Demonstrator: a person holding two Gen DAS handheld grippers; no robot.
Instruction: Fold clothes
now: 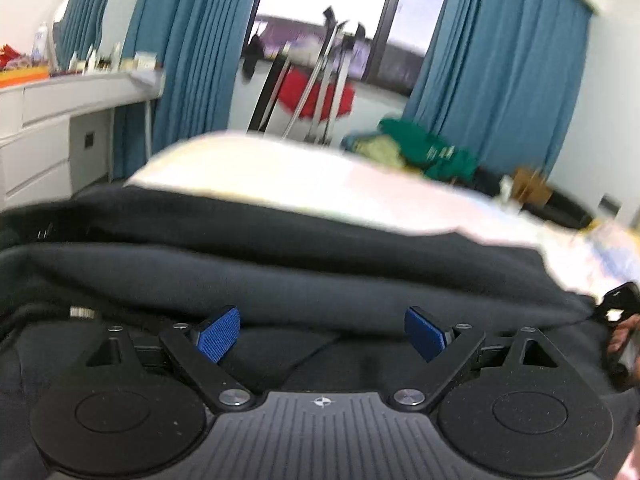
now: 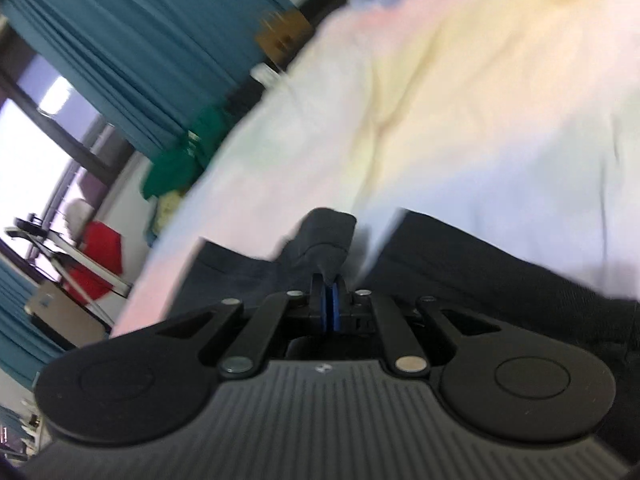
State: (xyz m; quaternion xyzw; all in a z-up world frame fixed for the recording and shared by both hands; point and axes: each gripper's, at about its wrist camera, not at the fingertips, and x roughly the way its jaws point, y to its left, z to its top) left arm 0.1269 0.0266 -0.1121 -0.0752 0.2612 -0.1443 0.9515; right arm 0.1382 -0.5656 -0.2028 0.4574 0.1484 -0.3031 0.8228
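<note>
A black garment (image 1: 280, 264) lies bunched in thick folds on a pale pastel bed sheet (image 1: 320, 184). My left gripper (image 1: 322, 334) is open, its blue pads (image 1: 219, 334) wide apart just over the near folds of the garment, holding nothing. In the right wrist view my right gripper (image 2: 330, 304) is shut on a pinched edge of the black garment (image 2: 328, 240), which rises as a small peak between the pads. The rest of the garment (image 2: 480, 264) spreads to the right over the sheet (image 2: 460, 100).
A pile of green clothes (image 1: 424, 148) lies at the bed's far edge. A white dresser (image 1: 60, 120) stands at the left, teal curtains (image 1: 192, 60) and a window behind. A metal rack with red cloth (image 1: 320, 92) stands beyond the bed. A brown box (image 1: 532, 184) sits right.
</note>
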